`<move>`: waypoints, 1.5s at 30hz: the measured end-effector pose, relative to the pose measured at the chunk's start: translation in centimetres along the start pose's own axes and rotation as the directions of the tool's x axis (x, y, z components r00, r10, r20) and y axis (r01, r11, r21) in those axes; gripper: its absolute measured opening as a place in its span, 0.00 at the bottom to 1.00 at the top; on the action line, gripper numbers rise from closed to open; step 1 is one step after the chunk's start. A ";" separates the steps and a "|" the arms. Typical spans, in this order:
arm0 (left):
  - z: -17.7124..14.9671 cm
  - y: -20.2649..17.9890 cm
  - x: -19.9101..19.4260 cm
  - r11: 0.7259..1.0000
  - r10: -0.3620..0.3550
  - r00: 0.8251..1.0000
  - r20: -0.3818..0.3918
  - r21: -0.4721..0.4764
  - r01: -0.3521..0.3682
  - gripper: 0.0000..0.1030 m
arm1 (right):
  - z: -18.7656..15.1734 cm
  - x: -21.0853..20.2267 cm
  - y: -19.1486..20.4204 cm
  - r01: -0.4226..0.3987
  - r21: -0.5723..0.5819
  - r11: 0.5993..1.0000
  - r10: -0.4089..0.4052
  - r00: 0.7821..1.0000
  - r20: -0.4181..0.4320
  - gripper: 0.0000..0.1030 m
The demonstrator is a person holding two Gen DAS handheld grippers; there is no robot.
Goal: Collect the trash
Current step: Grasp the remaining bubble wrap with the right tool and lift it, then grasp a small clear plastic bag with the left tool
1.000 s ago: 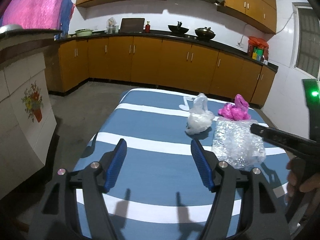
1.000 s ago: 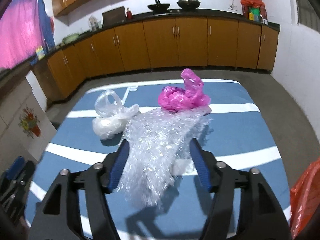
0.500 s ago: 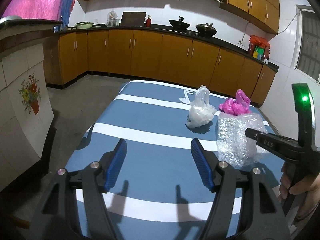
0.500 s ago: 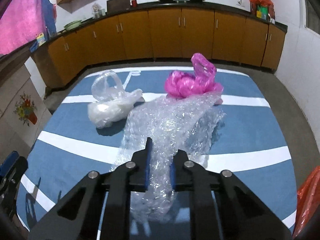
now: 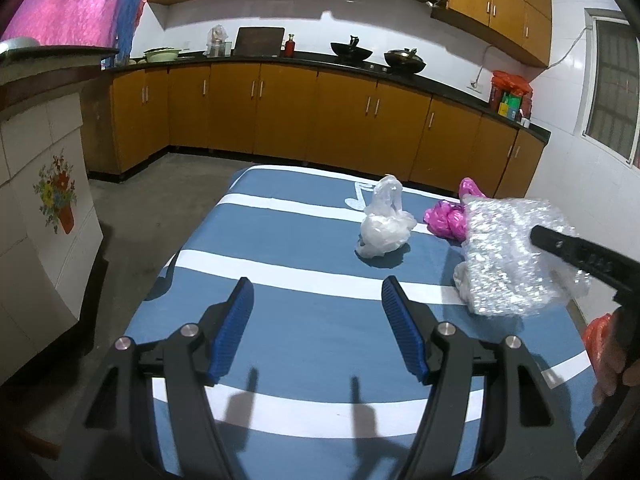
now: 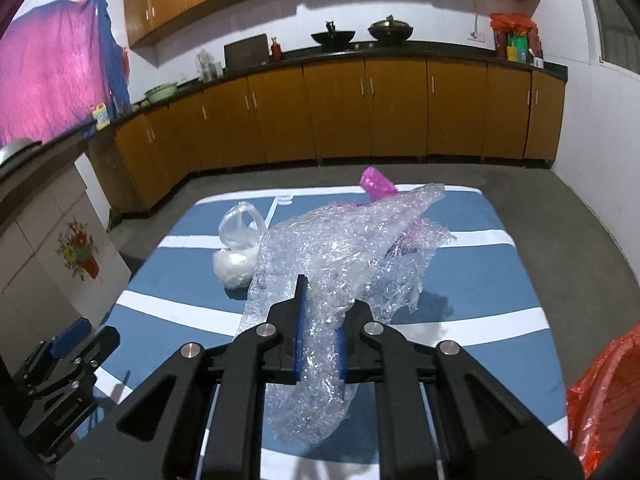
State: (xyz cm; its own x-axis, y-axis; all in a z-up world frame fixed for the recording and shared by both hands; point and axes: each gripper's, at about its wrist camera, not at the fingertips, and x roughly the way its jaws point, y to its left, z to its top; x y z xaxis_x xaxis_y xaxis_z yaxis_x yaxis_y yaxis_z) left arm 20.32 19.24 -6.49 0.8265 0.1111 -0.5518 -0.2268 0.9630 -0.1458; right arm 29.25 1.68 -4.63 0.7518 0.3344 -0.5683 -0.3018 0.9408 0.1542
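Observation:
My right gripper (image 6: 320, 312) is shut on a sheet of clear bubble wrap (image 6: 340, 256) and holds it lifted off the blue-and-white striped table (image 6: 480, 264). The bubble wrap also shows in the left wrist view (image 5: 508, 256), with the right gripper (image 5: 576, 256) on it. A crumpled white plastic bag (image 5: 382, 226) and a pink plastic bag (image 5: 446, 218) lie on the table (image 5: 280, 272) beyond. The white bag (image 6: 238, 248) and the pink bag (image 6: 376, 182) show partly behind the wrap. My left gripper (image 5: 318, 320) is open and empty above the table's near part.
An orange plastic bag (image 6: 604, 392) hangs at the table's near right edge; it also shows in the left wrist view (image 5: 598, 340). Wooden kitchen cabinets (image 5: 300, 112) line the far wall. A white cabinet with a flower print (image 5: 44, 216) stands left of the table.
My right gripper closed on the bubble wrap and lifted it off the table. My left gripper stayed open and pulled back slightly.

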 end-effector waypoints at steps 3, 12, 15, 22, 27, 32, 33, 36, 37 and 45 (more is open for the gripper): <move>0.0 -0.3 -0.2 1.000 -0.003 1.000 0.002 0.001 0.003 0.64 | 0.1 -1.0 -0.8 0.007 0.011 1.000 -0.008 1.000 0.020 0.12; 0.0 -1.5 -0.1 0.999 -0.028 1.000 -0.006 0.019 0.028 0.64 | -0.1 -3.6 -3.5 0.080 0.040 0.996 -0.083 0.994 0.071 0.12; 0.2 -2.7 0.3 0.998 -0.052 0.999 -0.011 0.038 0.053 0.64 | -0.5 -4.0 -4.1 0.109 0.042 0.993 -0.112 0.991 0.077 0.12; 0.8 -7.5 2.5 0.986 -0.135 0.990 -0.041 0.093 0.139 0.64 | -1.7 -4.2 -5.8 0.154 0.074 0.985 -0.160 0.984 0.074 0.12; 1.0 -11.8 5.2 0.969 -0.193 0.977 -0.096 0.140 0.205 0.64 | -2.3 -4.3 -7.2 0.174 0.106 0.979 -0.182 0.981 0.065 0.12; 0.7 -14.9 8.3 0.962 -0.195 0.967 -0.161 0.159 0.221 0.63 | -3.2 -4.3 -8.9 0.191 0.141 0.971 -0.200 0.979 0.048 0.12; 0.7 -15.3 8.8 0.963 -0.193 0.966 -0.169 0.157 0.220 0.63 | -3.4 -4.3 -9.2 0.195 0.148 0.970 -0.203 0.978 0.043 0.12; 0.6 -16.2 10.1 0.963 -0.194 0.961 -0.198 0.147 0.225 0.63 | -3.8 -4.3 -10.1 0.198 0.165 0.966 -0.206 0.978 0.032 0.12; 0.5 -16.5 10.5 0.962 -0.196 0.958 -0.210 0.147 0.229 0.63 | -4.0 -4.3 -10.3 0.199 0.171 0.965 -0.206 0.978 0.028 0.12; -0.3 -16.7 13.5 0.970 -0.177 0.934 -0.310 0.108 0.220 0.44 | -4.6 -4.5 -11.0 0.195 0.191 0.962 -0.202 0.979 0.020 0.12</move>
State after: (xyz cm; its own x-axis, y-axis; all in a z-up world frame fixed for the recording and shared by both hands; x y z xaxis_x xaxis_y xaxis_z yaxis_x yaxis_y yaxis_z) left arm 35.10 4.53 -11.76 0.6525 -0.1430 -0.7441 0.0171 0.9846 -0.1742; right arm 26.45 -10.44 -7.47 0.8091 0.1381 -0.5713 -0.0319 0.9809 0.1919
